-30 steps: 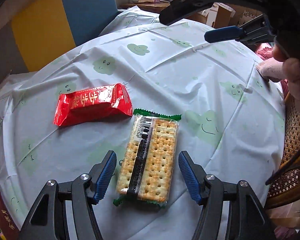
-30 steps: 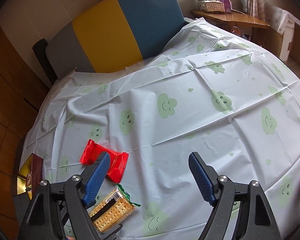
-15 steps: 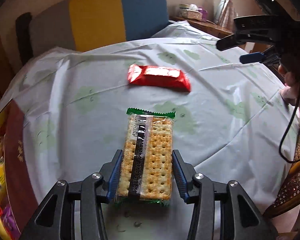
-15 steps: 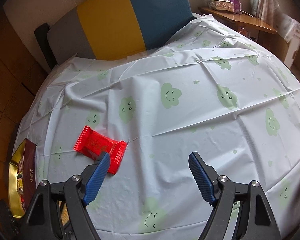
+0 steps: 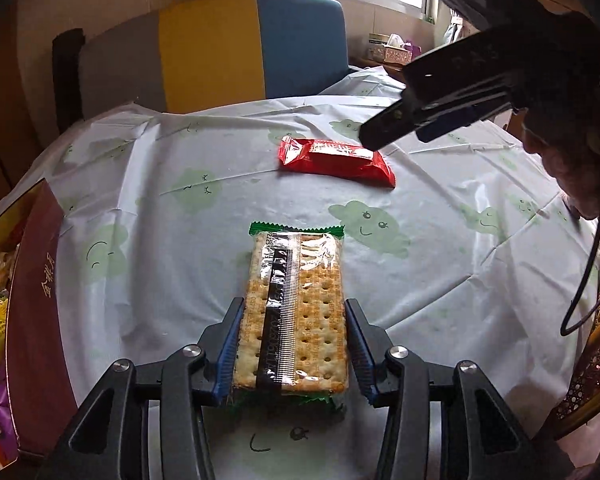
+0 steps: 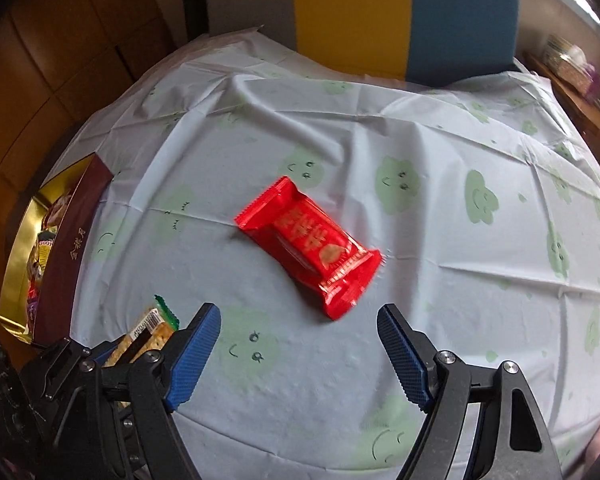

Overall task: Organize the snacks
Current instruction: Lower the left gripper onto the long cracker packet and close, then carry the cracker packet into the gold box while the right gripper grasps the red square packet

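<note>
**Snack sorting: cracker packet in grip, red packet waiting**

- Left gripper [image 5: 294, 344]: clamped on the near end of the cracker packet [image 5: 296, 312], blue pads pressed to both long edges; far end pointing away over the tablecloth [image 5: 148, 248]. Held by the edges, presumably to spare the crackers from crushing. Barcode strip and digits along the wrapper seam, too small to read reliably; green crimped ends.
- Right gripper [image 6: 300, 350]: wide apart, holding nothing, poised just short of the red packet [image 6: 310, 242], probably lined up for the next pick.
- Red packet: flat on the cloth, mid-table, far beyond the crackers and well apart from them. Gold Chinese characters on top, blurred.
- Snack box [image 5: 36, 300]: at the left table edge, dark red wall with gold Chinese lettering, wrapped snacks inside; likely destination for both packets.
</note>
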